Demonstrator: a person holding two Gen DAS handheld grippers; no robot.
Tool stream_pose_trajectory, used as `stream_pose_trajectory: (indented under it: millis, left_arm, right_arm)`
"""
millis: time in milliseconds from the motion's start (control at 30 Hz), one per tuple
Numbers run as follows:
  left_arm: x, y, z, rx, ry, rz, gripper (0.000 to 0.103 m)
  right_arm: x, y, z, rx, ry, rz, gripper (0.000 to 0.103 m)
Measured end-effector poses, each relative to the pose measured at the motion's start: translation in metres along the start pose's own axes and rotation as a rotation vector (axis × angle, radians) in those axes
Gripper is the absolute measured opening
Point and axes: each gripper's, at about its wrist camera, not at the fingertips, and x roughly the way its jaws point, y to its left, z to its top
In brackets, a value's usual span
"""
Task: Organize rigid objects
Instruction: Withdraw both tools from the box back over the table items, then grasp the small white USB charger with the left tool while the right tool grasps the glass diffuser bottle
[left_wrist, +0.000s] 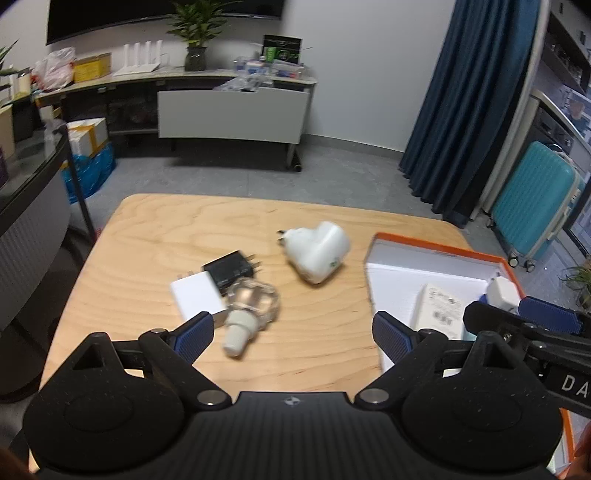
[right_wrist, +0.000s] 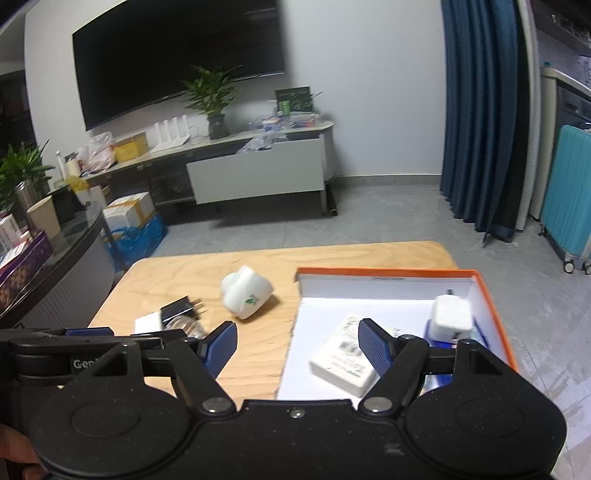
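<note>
Already the sorting is looking partly done, judging by how things are lying: inside the orange-rimmed box (right_wrist: 491, 295) a flat white carton (right_wrist: 341, 356) and a small white charger (right_wrist: 452, 314) are sitting, the charger resting on something blue that is too hidden to name. Four pieces are waiting on the worktop (left_wrist: 147, 229): a large white travel adapter (left_wrist: 317, 251) lying near the box's left wall, and further left a close cluster of a black plug adapter (left_wrist: 231, 267), a white cube charger (left_wrist: 197, 295) and a clear faceted glass stopper (left_wrist: 251, 306), each touching its neighbour. The left gripper (left_wrist: 293, 334) is hanging over the near edge of the worktop with its jaws spread wide and gripping nothing; the stopper is lying just ahead of the left jaw, the travel adapter further forward, between the two jaws' lines. The right gripper (right_wrist: 297, 345) is hovering above the box's near left corner, jaws likewise wide and empty, with the carton just beside its right jaw.
</note>
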Motion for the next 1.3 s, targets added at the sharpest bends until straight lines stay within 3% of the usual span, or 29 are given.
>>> stream_pose_trajectory:
  millis: [433, 600, 767, 1000, 1300]
  left_arm:
    - [0.013, 0.062, -0.021, -0.073, 0.037, 0.080, 0.099]
    - [0.029, 0.079, -0.018, -0.089, 0.046, 0.123, 0.101]
    - [0.052, 0.087, -0.007, -0.153, 0.054, 0.116, 0.101]
    - [0.078, 0.085, 0.008, -0.163, 0.052, 0.151, 0.102]
    - [0.070, 0.094, -0.002, -0.092, 0.015, 0.184, 0.101]
  right_arm:
    - [0.014, 0.020, -0.015, -0.027, 0.044, 0.057, 0.086]
    - [0.018, 0.021, -0.021, -0.025, 0.055, 0.070, 0.086]
    - [0.019, 0.021, -0.024, -0.023, 0.057, 0.074, 0.086]
    - [0.023, 0.020, -0.027, -0.027, 0.064, 0.076, 0.086]
    - [0.034, 0.022, -0.029, -0.022, 0.079, 0.097, 0.086]
